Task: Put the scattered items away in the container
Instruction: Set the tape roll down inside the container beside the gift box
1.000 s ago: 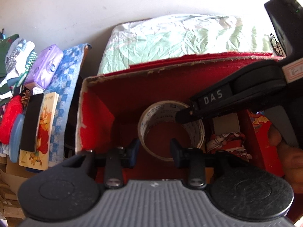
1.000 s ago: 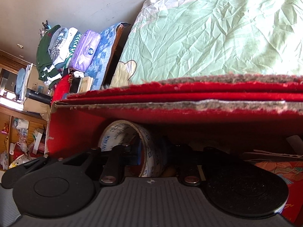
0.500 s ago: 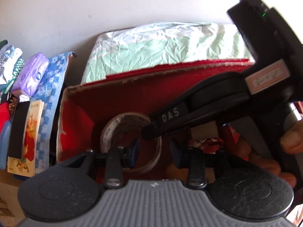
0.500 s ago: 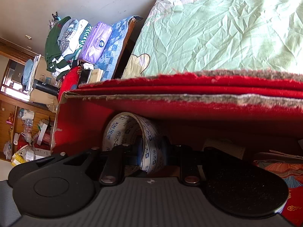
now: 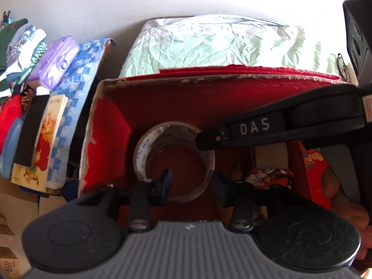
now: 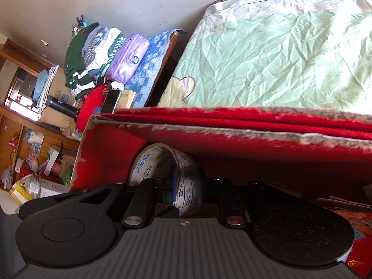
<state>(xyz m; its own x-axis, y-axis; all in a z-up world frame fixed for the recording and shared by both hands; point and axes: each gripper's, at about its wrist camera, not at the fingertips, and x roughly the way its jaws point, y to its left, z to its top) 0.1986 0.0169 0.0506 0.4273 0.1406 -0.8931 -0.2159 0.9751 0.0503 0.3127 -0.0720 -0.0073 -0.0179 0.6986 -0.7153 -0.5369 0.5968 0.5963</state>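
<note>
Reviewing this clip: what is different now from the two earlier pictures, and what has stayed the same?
The right gripper has been closing its jaws and is clamped on the wall of the tape roll, inside the red box. The left gripper has just opened its jaws wider; they straddle the roll's near rim without pressing it. The roll stays in the box's left part, the bedsheet and side clutter unchanged.

A bed with a wrinkled light green sheet [image 6: 267, 53] fills the back. A red box [image 5: 111, 137] with torn edges sits in front of it. Whether the box rests on the bed cannot be told. Beside the bed a blue checked cloth [image 5: 79, 100] covers a stand. On the cloth lie a purple pack [image 5: 54, 66], a picture book [image 5: 44, 144], a black flat thing [image 5: 31, 130] and folded clothes [image 6: 93, 53].
</note>
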